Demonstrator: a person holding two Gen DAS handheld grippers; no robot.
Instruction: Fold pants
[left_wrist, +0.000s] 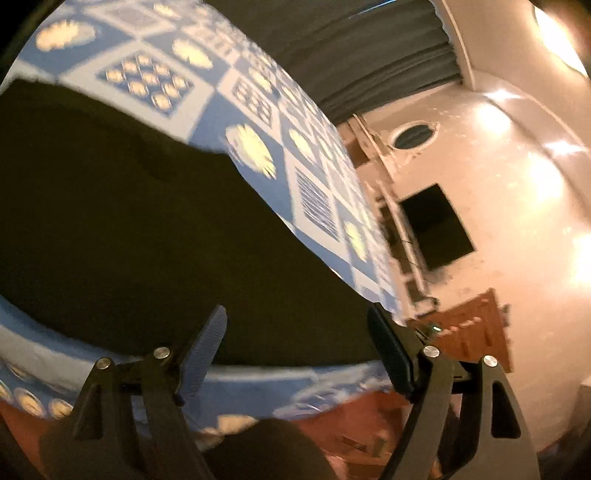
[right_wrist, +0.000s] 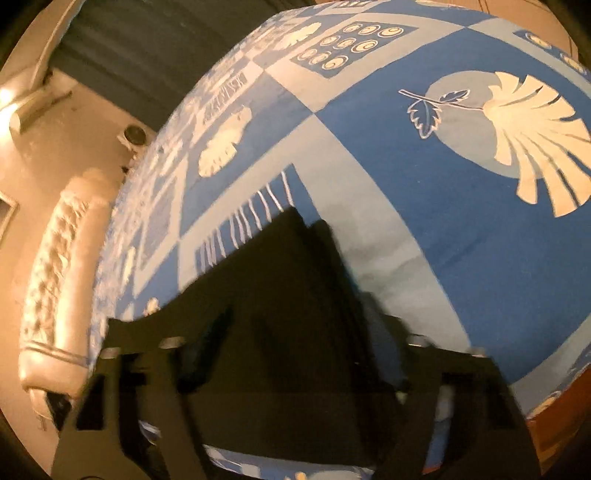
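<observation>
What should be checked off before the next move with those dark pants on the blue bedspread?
1. Pants lying on the bedspread: ok.
2. Left claw open and empty above the pants' near edge: ok.
3. Right claw gripping cloth: cannot tell, picture blurred and dark.
4. Pants' far end flat, corner square: ok.
5. Whole garment smooth: cannot tell, too dark.

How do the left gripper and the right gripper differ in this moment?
The left gripper shows sharply, its fingers spread wide above the dark pants with nothing between them. The right gripper is motion-blurred, dark against the pants; whether it grips them cannot be told. Both hover over the blue patterned bedspread.
</observation>
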